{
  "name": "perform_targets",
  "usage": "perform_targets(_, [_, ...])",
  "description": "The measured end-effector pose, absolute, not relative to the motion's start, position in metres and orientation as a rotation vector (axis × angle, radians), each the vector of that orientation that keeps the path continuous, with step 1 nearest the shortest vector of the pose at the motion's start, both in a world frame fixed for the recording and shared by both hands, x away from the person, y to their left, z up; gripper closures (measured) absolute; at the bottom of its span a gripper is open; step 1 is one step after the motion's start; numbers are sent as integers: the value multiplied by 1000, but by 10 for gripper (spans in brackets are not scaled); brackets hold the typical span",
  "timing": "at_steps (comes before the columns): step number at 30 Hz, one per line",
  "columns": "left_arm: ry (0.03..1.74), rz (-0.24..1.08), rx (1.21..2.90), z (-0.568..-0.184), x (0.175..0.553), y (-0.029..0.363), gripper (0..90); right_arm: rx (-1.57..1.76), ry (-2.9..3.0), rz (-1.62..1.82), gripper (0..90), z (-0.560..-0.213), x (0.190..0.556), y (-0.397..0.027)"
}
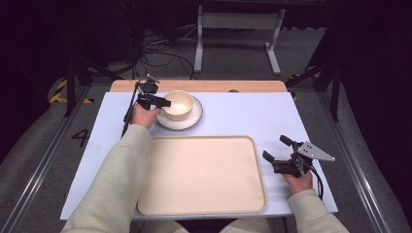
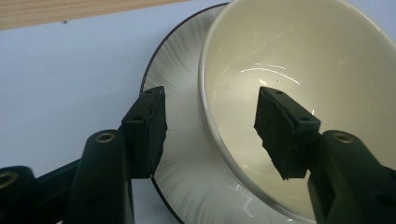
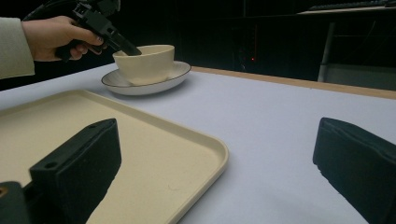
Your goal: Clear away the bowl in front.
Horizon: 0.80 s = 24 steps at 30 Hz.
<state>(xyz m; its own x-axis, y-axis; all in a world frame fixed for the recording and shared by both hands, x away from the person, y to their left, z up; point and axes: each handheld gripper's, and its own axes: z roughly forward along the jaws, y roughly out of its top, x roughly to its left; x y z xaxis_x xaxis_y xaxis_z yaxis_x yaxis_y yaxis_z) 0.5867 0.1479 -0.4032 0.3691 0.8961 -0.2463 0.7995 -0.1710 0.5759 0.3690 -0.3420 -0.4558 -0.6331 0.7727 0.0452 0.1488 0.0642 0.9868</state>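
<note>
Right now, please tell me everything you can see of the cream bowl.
The cream bowl is round, glossy, ceramic-looking and empty. It stands upright on a white saucer with a thin dark rim, at the far left of the table. The left claw is open astride its near wall, one pad inside the bowl, the other outside above the saucer. Whether the pads touch the wall cannot be told.

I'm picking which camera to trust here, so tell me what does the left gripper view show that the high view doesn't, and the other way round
Left gripper view alone: the left gripper stands open with one pad inside the bowl and one outside, straddling its rim.

High view alone: the beige tray, bare, and the right gripper, open beside the tray's right edge.

Both: the bowl sitting on the plate near the table's wooden far edge.
</note>
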Motion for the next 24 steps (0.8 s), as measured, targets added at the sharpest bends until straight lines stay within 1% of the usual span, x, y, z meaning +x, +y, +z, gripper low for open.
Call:
perform_targets(5, [1482,211,2019,-406,588,147,485,916,1843,1606,14,-456,369,-342])
perform_targets(7, [1506,229,2033,-408,589,145,537,916,1843,1606,13,-456,369,-342])
perform_targets(9, [1515,240,2034,-409,589,145,571,916,1844,1607,14,-456,369,-342])
perform_targets(10, [1519,231,2026,-409,589,145,571,916,1844,1607,14,-456,369,-342])
perform_targets(11, [1521,227,2024,-408,589,144,611,916,1846,1606,13,-456,369,-342])
perform_targets(13, [1522,229,2028,-407,589,143,655,916,1846,1606,14,-456,369,-342])
perform_targets(14, [1525,228,2028,-407,589,142,655,916,1846,1606,14,-456,369,-342])
perform_targets(19, [1550,309,2059,-405,589,134,741,915,1846,1608,14,-456,369,-342])
perform_targets(20, [1555,311,2062,-405,589,133,768,914,1847,1607,14,-456,369,-342])
perform_targets(24, [1601,285,2034,-404,591,134,792,914,1848,1609,15,-456,369,-342])
